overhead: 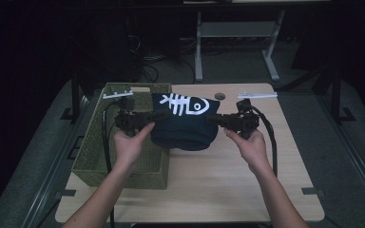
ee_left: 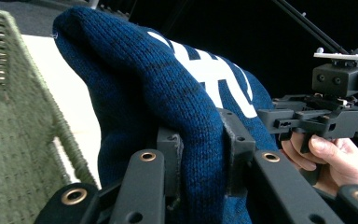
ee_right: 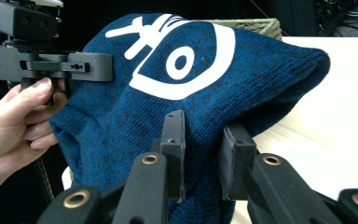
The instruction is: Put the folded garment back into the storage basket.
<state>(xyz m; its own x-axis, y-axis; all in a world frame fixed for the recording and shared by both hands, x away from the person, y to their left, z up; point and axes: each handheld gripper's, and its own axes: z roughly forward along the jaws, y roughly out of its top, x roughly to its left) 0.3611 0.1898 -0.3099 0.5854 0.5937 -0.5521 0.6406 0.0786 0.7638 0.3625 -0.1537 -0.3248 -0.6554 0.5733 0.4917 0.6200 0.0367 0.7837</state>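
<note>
A dark blue knit garment (overhead: 185, 128) with a white fish-skeleton print hangs in the air between my two grippers, over the table's (overhead: 218, 180) far left part and the right rim of a green woven basket (overhead: 95, 142). My left gripper (overhead: 154, 116) is shut on the garment's left edge; in the left gripper view its jaws pinch a fold of the knit (ee_left: 144, 84). My right gripper (overhead: 214, 118) is shut on the right edge, and the right gripper view has its jaws clamped on the fabric (ee_right: 242, 79) below the fish's eye. Both grippers point inward, toward each other.
The basket stands at the table's left side, its wall close to the left jaws (ee_left: 9, 116). Bare light wood (ee_right: 335, 121) lies under and right of the garment. A small round hole (overhead: 220, 96) sits near the table's far edge. A white desk frame (overhead: 198, 47) stands beyond.
</note>
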